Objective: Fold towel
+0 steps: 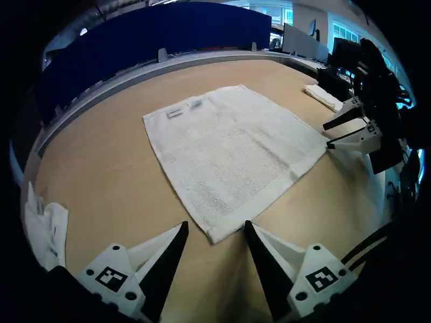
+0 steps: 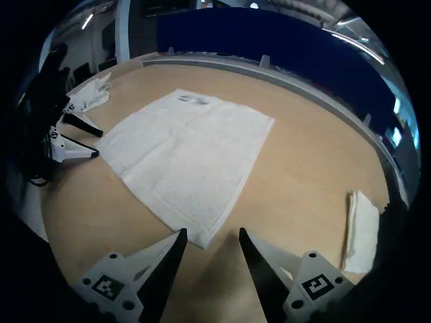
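Office with blue desk partition (image 1: 161, 37)

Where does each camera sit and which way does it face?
Left gripper view: rides the left gripper, looking over the towel on the table; own open jaws at bottom, right gripper at right.
Right gripper view: rides the right gripper, facing the towel from another corner; own open jaws at bottom, left gripper at left.
Shared: the towel, the table and both grippers.

1. A light wooden tabletop (image 1: 108, 161).
2. A dark blue partition (image 1: 161, 32) stands along its far edge.
3. A folded white cloth (image 2: 362, 231) lies near one edge.
4. A crumpled white cloth (image 1: 46, 231) lies near another.
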The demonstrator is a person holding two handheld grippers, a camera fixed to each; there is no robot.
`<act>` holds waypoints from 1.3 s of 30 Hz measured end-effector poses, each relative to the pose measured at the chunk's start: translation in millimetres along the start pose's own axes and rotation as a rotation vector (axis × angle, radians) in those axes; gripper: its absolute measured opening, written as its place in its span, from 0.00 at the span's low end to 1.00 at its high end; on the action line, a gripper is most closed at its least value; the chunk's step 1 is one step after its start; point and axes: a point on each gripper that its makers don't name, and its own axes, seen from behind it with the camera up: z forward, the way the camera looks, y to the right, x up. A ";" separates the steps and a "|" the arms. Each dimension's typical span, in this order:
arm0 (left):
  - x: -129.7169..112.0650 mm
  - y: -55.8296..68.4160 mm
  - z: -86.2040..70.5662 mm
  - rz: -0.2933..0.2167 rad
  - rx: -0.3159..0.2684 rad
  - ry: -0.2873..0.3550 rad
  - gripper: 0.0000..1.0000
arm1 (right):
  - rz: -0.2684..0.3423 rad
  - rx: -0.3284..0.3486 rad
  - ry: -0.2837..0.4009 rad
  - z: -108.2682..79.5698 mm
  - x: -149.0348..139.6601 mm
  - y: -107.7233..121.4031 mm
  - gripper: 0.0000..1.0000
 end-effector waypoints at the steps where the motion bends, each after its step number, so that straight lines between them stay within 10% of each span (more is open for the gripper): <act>1: -0.1 -0.1 0.0 0.001 0.000 0.000 0.76 | -0.002 0.003 -0.001 -0.1 -0.5 -0.8 0.73; 24: -4.6 0.5 -4.3 -0.014 0.012 -0.022 0.34 | 0.013 0.050 -0.011 3.7 -3.0 -15.6 0.23; 39: -5.9 -3.3 -9.9 -0.027 0.041 -0.033 0.11 | 0.026 0.059 -0.007 -0.8 6.3 -17.6 0.16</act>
